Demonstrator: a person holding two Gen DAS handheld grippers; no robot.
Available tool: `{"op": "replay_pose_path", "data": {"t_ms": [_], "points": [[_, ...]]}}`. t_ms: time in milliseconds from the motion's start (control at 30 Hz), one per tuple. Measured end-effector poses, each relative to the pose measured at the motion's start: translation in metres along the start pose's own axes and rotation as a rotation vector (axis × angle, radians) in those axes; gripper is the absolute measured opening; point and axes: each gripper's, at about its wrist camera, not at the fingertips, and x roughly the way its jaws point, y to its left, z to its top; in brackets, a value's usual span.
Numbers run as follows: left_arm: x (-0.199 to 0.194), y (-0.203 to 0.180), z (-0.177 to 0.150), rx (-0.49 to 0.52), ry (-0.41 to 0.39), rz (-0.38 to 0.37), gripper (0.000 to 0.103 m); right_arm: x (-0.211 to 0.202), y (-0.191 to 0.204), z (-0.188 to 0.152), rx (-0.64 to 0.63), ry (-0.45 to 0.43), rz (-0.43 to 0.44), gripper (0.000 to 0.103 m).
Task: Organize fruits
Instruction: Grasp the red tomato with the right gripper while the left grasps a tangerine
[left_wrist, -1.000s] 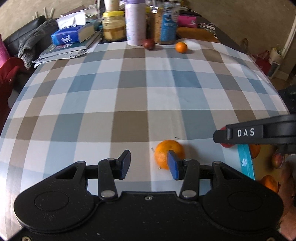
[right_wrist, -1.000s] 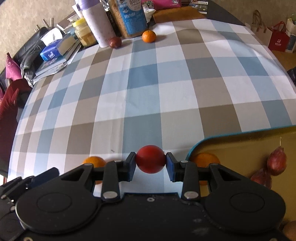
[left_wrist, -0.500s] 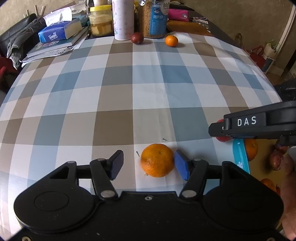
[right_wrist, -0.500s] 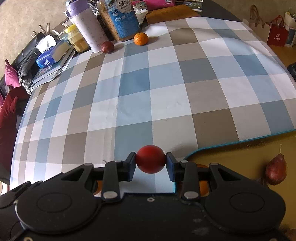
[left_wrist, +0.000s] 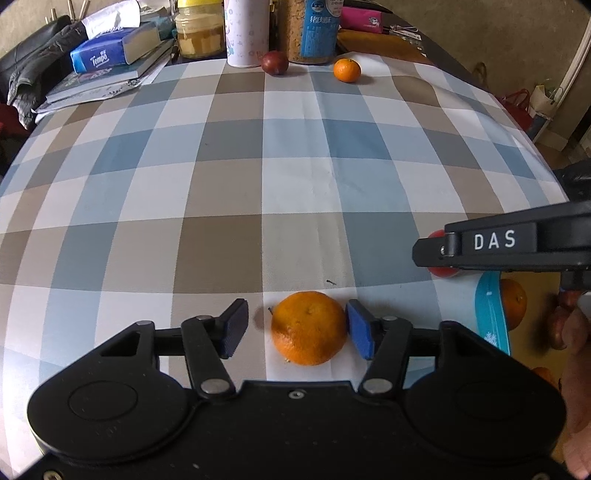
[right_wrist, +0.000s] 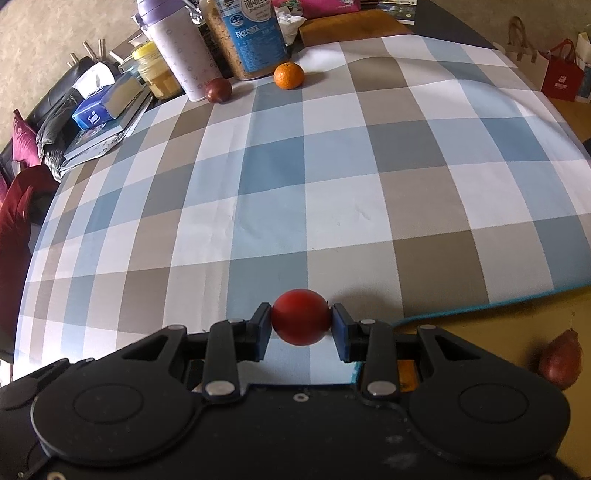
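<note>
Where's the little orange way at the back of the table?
In the left wrist view the little orange sits at the far edge of the checked cloth, just right of the dark red fruit, before the blue-labelled jar.

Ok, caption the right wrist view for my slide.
Right gripper holds a red fruit above the checked tablecloth.

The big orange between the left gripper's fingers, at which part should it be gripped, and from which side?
Grip the orange across its widest middle, coming level from the near side as the left gripper stands now. It is round and slightly flattened, resting on the tablecloth, so the pads hold best at its bulge. The right pad is near it; the left is apart.
</note>
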Motion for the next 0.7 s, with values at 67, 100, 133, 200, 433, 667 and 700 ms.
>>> {"op": "replay_pose_path", "data": {"t_ms": [67, 100, 133, 200, 433, 667, 700], "points": [[0.001, 0.002, 0.002, -0.007, 0.007, -0.028, 0.052, 0.002, 0.002, 0.002, -0.008, 0.002, -0.001, 0.037], [0.002, 0.002, 0.003, -0.009, 0.009, -0.032, 0.052, 0.003, 0.003, 0.002, -0.013, 0.002, -0.002, 0.037], [0.002, 0.002, 0.004, -0.008, 0.008, -0.032, 0.052, 0.005, 0.004, 0.003, -0.016, 0.003, -0.002, 0.037], [0.003, 0.002, 0.005, -0.008, 0.004, -0.030, 0.052, 0.007, 0.006, 0.004, -0.022, 0.005, -0.003, 0.037], [0.004, 0.014, 0.011, -0.040, -0.004, 0.002, 0.051, 0.014, 0.012, 0.007, -0.028, 0.007, -0.010, 0.037], [0.002, 0.032, 0.013, -0.102, -0.005, 0.047, 0.051, 0.007, 0.017, 0.008, -0.031, -0.015, 0.002, 0.037], [0.000, 0.035, 0.013, -0.112, -0.007, 0.047, 0.051, 0.004, 0.018, 0.007, -0.034, -0.020, 0.003, 0.037]]}}
